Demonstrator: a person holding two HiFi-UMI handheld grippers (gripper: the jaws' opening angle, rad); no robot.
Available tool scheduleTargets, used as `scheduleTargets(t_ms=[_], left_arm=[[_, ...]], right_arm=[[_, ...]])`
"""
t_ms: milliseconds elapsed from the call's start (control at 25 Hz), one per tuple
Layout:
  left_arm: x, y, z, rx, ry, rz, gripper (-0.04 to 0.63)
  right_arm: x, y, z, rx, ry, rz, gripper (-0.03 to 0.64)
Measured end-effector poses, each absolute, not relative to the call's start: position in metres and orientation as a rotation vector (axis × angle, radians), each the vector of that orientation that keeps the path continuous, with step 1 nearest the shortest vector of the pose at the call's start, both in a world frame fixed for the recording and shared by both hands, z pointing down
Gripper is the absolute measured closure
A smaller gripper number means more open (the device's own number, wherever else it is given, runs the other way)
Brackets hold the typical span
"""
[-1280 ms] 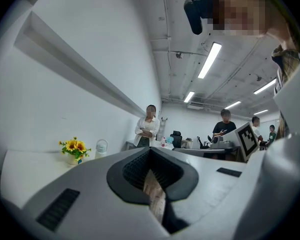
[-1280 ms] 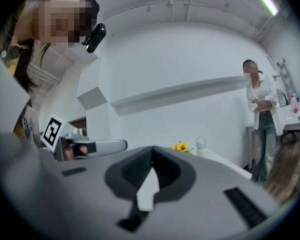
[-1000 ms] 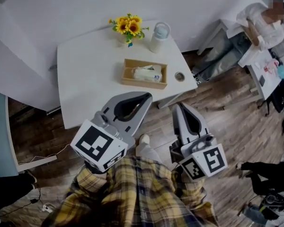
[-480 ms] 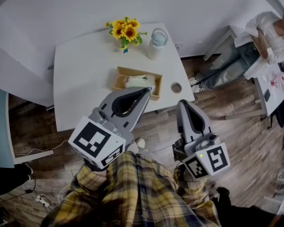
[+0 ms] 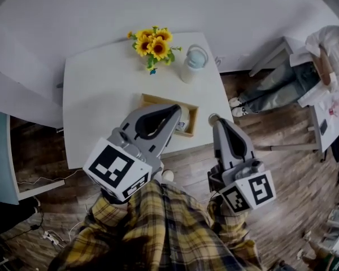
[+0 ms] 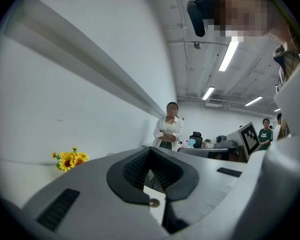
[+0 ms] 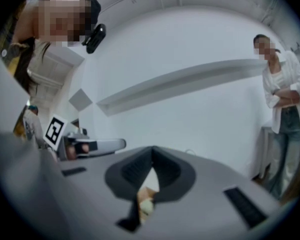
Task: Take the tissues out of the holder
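Observation:
The wooden tissue holder lies on the white table, near its front edge. A bit of white tissue shows inside it; my left gripper covers the rest of the holder. That gripper is shut and holds nothing, and its tip is over the holder in the head view. My right gripper is shut and holds nothing too, its tip at the table's front right edge, to the right of the holder. In the gripper views the left gripper and the right gripper have their tips together.
Sunflowers and a pale lidded jar stand at the back of the table. A person sits at another table on the right. Someone stands by the wall. Wooden floor lies under me.
Both grippers have moved toward the table. The left tip, short of the holder before, now covers it. The right tip has reached the table's edge and hides the small round thing there.

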State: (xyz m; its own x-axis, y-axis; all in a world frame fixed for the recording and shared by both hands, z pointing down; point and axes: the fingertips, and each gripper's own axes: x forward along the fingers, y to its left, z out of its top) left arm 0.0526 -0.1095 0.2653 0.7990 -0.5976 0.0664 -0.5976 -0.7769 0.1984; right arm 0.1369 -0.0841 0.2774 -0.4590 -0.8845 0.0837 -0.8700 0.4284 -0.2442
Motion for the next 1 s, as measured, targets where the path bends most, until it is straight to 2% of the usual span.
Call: scheduleTargets(t_ms=[480, 1000], left_arm=[[0.034, -0.189, 0.26, 2.801, -0.914, -0.025, 0.581], [0.022, -0.218, 0.27, 2.73, -0.992, -0.009, 0.583]], right_arm=[[0.114, -0.171, 0.27, -1.602, 2.615, -0.362, 0.606], [0.104, -0.202, 0.281, -1.528, 2.677, -0.439, 0.605]])
